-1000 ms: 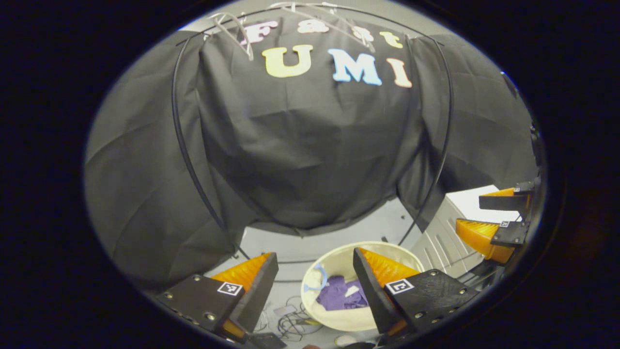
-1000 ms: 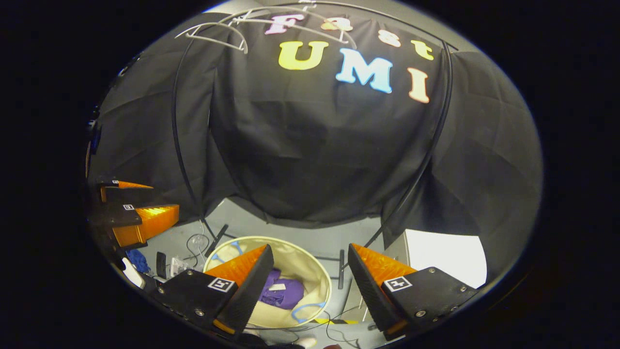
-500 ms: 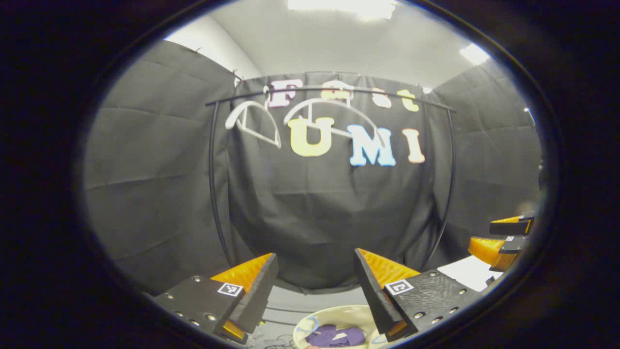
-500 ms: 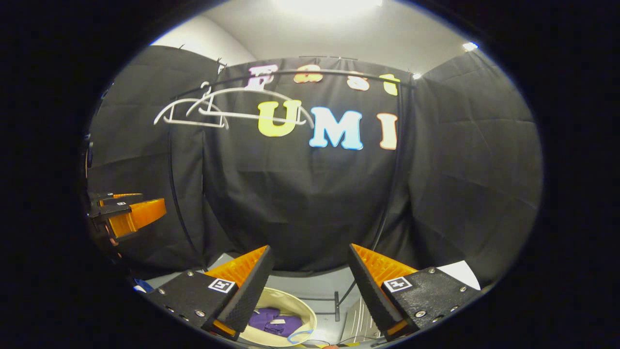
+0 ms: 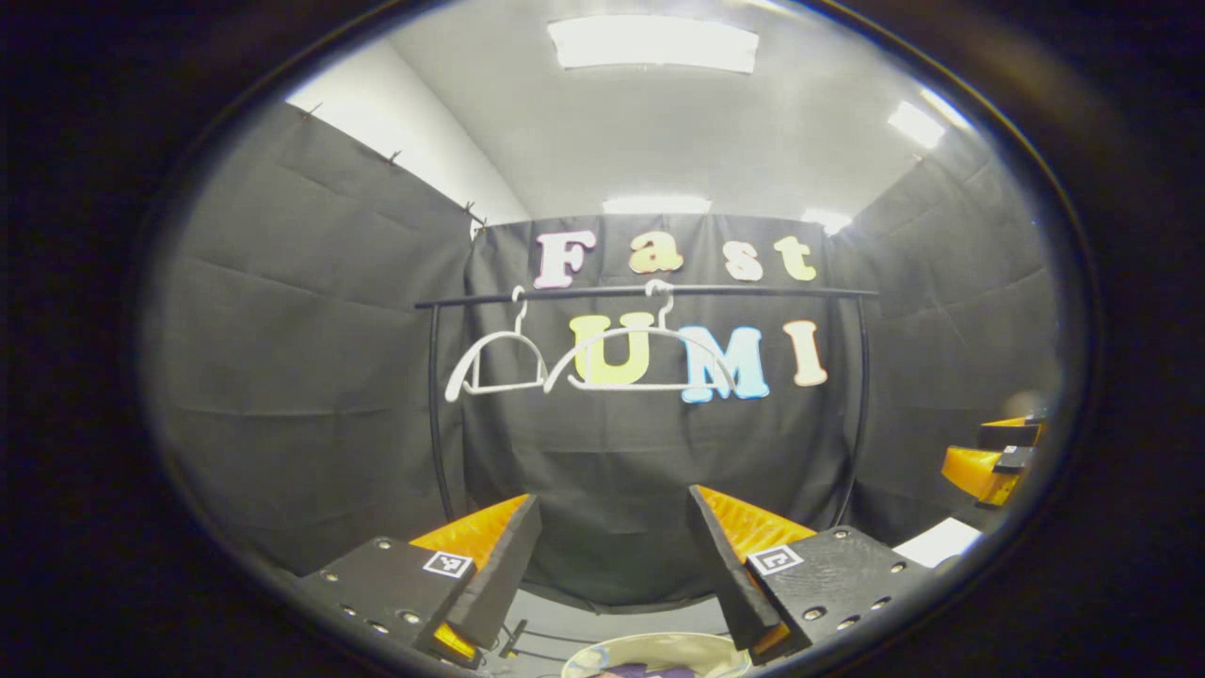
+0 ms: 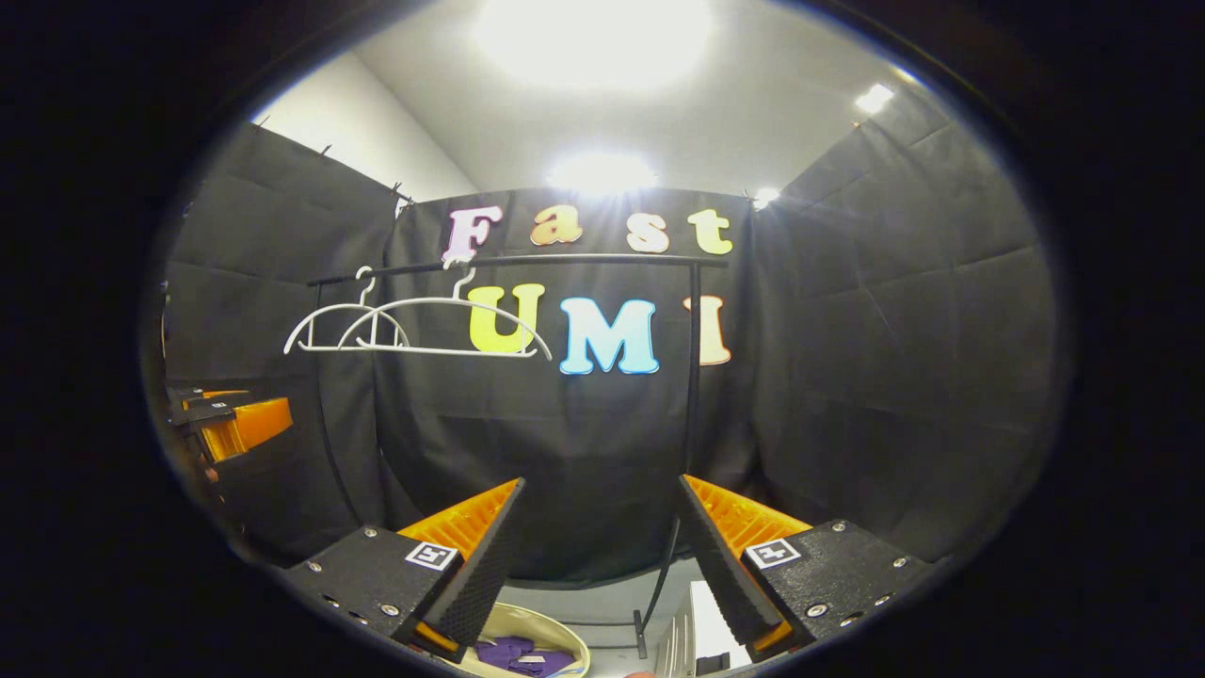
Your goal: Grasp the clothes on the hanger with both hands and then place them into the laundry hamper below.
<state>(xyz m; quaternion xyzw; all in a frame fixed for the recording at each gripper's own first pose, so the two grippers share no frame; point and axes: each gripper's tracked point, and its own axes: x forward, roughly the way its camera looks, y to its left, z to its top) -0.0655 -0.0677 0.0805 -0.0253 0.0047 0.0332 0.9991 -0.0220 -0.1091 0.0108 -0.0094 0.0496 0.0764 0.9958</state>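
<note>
**Both grippers raised, empty, facing the rail**

I hold my left gripper [image 5: 614, 546] and right gripper [image 6: 598, 541] level, jaws wide apart, gripping nothing. Ahead, black cloth walls and a black garment rail [image 5: 650, 294] carrying two bare white hangers [image 6: 414, 325]. Below me, the laundry hamper [image 6: 555, 633] holds the purple clothes [image 6: 508, 652].

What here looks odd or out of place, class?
Both hangers on the rail hang bare, though clothes should be on them; purple cloth already lies in the hamper below. Both grippers are open and empty.
</note>
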